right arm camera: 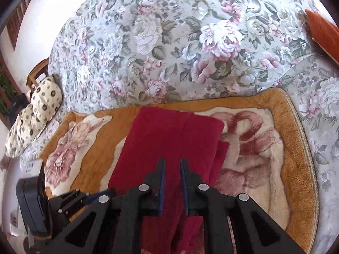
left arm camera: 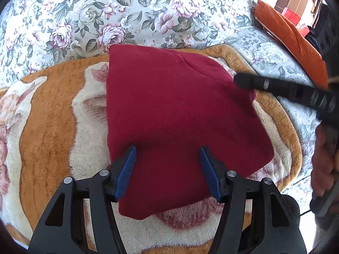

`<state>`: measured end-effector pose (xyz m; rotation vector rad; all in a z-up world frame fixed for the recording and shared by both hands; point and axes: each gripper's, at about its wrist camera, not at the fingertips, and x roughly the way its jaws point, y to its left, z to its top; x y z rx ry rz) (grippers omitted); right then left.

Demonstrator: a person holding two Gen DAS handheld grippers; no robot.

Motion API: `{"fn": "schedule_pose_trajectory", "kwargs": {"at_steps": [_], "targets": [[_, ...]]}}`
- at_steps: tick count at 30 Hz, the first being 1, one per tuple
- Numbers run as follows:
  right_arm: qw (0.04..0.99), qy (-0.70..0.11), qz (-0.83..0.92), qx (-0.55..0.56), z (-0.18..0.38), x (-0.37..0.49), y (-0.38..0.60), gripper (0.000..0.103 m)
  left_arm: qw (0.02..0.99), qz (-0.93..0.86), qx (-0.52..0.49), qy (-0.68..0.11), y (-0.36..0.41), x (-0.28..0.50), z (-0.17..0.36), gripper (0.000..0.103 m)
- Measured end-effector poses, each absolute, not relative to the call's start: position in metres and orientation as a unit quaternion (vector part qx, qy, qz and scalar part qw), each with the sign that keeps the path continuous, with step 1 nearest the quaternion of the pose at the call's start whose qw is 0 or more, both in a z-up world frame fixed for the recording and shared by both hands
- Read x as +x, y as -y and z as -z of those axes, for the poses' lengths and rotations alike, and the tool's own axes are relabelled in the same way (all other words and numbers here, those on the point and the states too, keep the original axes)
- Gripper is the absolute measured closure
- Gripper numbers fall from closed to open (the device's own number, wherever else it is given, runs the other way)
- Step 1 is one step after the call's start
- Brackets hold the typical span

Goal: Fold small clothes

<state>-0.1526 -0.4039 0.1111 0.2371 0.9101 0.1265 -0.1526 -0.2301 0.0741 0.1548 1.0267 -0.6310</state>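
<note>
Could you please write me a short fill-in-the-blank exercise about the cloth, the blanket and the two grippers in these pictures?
1. The folded garment is coloured ____.
2. It lies on a plush blanket with an orange-brown ____.
3. The left gripper holds its jaws wide ____ over the garment's near edge.
4. The couch cover shows a ____ pattern.

Missing words: red; border; open; floral

Home: floral sofa (right arm camera: pixel 161 48), cushions (right arm camera: pixel 36 110)
</note>
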Motion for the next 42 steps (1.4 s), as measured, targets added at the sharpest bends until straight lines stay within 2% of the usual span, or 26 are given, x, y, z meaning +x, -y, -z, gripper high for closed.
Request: {"fn": "schedule_pose_trajectory", "kwargs": {"at_steps": [2,5,15,22,32,37,39,42], "targets": [[0.882,-0.461,-0.021,0.09,-0.089,-0.153,0.404,0.091,0.821,0.296,0.075,-0.482,0.23,-0.153,-0.073,0.043],[0.877,-0.467,-0.012,0.114,-0.069,-0.155,0.416,0.091,0.823,0.294,0.078,-0.479,0.23,-0.154,-0.073,0.043],[0.885,-0.443,-0.058,0.13,-0.114,-0.197,0.393,0.091,0.84,0.271,0.049,-0.468,0.202,-0.16,-0.092,0.043],[0.852,-0.498,-0.039,0.155,-0.051,-0.201,0.383,0.091,0.826,0.246,0.045,-0.505,0.196,-0.157,-0.065,0.043],[0.873,-0.456,-0.042,0.168,-0.1,-0.227,0.386,0.091,0.849,0.229,0.035,-0.475,0.186,-0.17,-0.084,0.043],[0.884,-0.433,-0.034,0.173,-0.116,-0.232,0.386,0.084,0.859,0.233,0.041,-0.454,0.188,-0.176,-0.099,0.043],[0.885,-0.428,-0.03,0.179,-0.117,-0.231,0.386,0.077,0.861,0.236,0.041,-0.449,0.189,-0.178,-0.103,0.042],[0.885,-0.427,-0.026,0.186,-0.118,-0.227,0.388,0.076,0.861,0.237,0.045,-0.448,0.192,-0.178,-0.105,0.041]]}}
